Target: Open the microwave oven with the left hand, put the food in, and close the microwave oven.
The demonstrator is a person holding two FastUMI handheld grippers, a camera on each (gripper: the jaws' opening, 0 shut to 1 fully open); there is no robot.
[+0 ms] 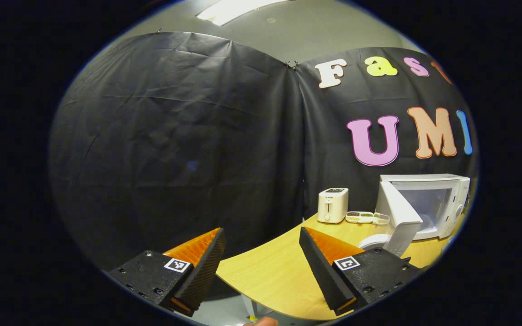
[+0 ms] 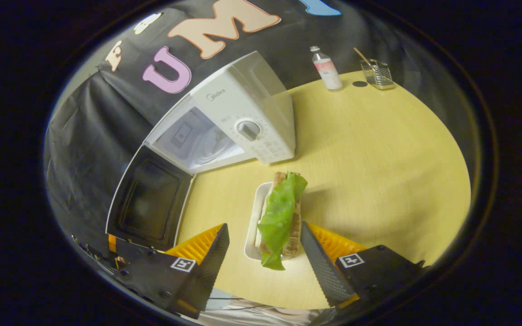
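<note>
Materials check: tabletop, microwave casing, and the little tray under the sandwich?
Tabletop: pale wood-grain, probably laminate; fine straight streaks, soft sheen. Microwave casing: white, smooth, satin, looks like painted metal or plastic; the look leaves it open. Its open door has a dark glossy window, likely glass. Tray: white, smooth with rounded rim, plastic or ceramic, cannot tell which.

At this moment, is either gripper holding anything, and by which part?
Nothing is held. The left gripper is open over the table edge; the right gripper is open, straddling the sandwich on its plate.

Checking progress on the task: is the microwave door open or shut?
Open. The door is swung wide off the microwave, leaving its cavity exposed; the sandwich sits outside on the table.
</note>
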